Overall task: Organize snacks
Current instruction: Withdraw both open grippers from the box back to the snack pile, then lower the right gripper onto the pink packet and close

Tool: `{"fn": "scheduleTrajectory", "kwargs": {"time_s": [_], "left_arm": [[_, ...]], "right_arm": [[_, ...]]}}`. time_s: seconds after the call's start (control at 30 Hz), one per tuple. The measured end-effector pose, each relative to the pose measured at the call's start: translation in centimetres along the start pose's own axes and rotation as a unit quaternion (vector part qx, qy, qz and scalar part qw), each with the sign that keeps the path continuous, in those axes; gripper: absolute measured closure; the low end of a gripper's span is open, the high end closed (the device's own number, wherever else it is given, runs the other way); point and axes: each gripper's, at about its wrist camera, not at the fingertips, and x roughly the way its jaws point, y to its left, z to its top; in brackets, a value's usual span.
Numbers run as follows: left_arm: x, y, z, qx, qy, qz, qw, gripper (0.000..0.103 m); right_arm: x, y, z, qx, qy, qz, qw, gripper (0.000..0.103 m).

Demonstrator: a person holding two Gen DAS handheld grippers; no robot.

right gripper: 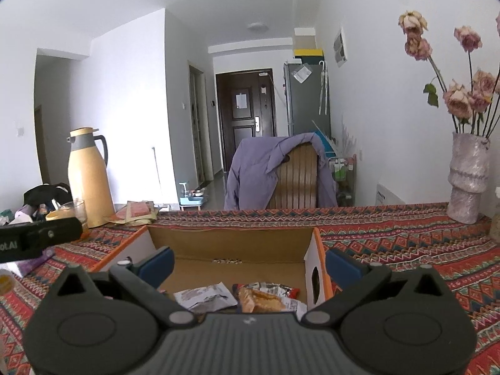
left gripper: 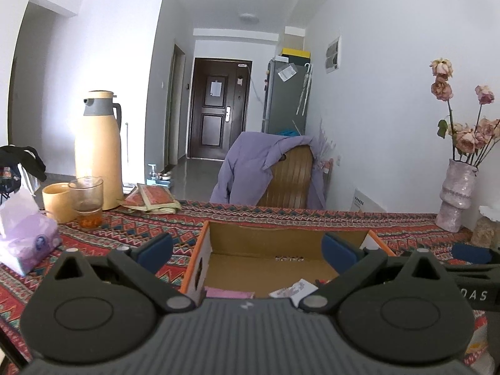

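Faintly, I read "DAS" on the right tongs [left gripper: 468, 293]; both tongs [right gripper: 248, 265] gape apart, empty. Snack packets [right gripper: 265, 300] lie inside the cardboard box [right gripper: 225, 240] on the worktop [right gripper: 406, 237].

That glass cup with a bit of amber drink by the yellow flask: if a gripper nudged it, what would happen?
The glass cup would probably slide on the patterned tablecloth rather than tip, since it looks squat and stands upright. Its smooth wall is likely slippery to pinch. The little liquid at the bottom could slosh, and glass may break if knocked off.
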Motion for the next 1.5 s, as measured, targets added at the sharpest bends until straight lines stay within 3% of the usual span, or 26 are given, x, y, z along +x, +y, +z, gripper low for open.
{"fn": "scheduleTrajectory", "kwargs": {"time_s": [0.63, 1.17, 1.5], "left_arm": [[-8.2, 2.9, -4.3, -0.005, 0.023, -0.01, 0.9997, 0.0], [-10.5, 4.5, -10.4, 0.011, 0.083, -0.021, 0.9963, 0.0], [-10.6, 5.0, -11.0, 0.011, 0.089, -0.02, 0.9958, 0.0]], "right_arm": [[-8.7, 1.6, -4.8, -0.013, 0.013, 0.002, 1.0, 0.0], [-12.1, 1.0, -9.9, -0.016, 0.053, 0.001, 0.998, 0.0], [-11.9, 1.2, -11.0, -0.018, 0.075, -0.008, 0.997, 0.0]]}}
